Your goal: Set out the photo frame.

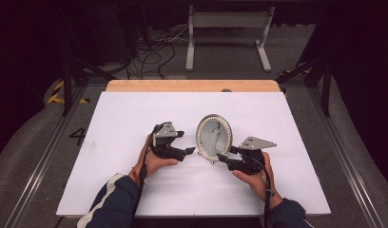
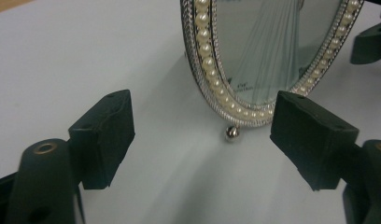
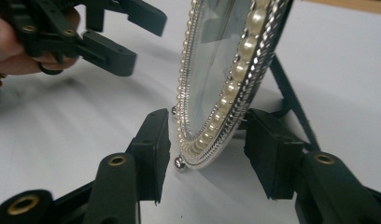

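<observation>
An oval picture frame (image 1: 214,137) with a silver rim and a ring of pearls stands upright on the white tabletop (image 1: 135,114), propped on a black back leg (image 3: 291,98). My left gripper (image 1: 185,143) is open just left of it. In the left gripper view the left gripper (image 2: 205,112) has its pads wide apart, short of the picture frame (image 2: 268,51) and its small silver ball foot (image 2: 232,133). My right gripper (image 3: 209,123) straddles the lower edge of the picture frame (image 3: 216,70) from the right, and a gap shows at each pad. The left gripper (image 3: 144,42) appears beyond.
A wooden strip (image 1: 192,85) runs along the table's far edge. Behind the table, on the floor, are a white metal stand (image 1: 227,21) and a tangle of cables (image 1: 149,52). Bare white surface lies all around the frame.
</observation>
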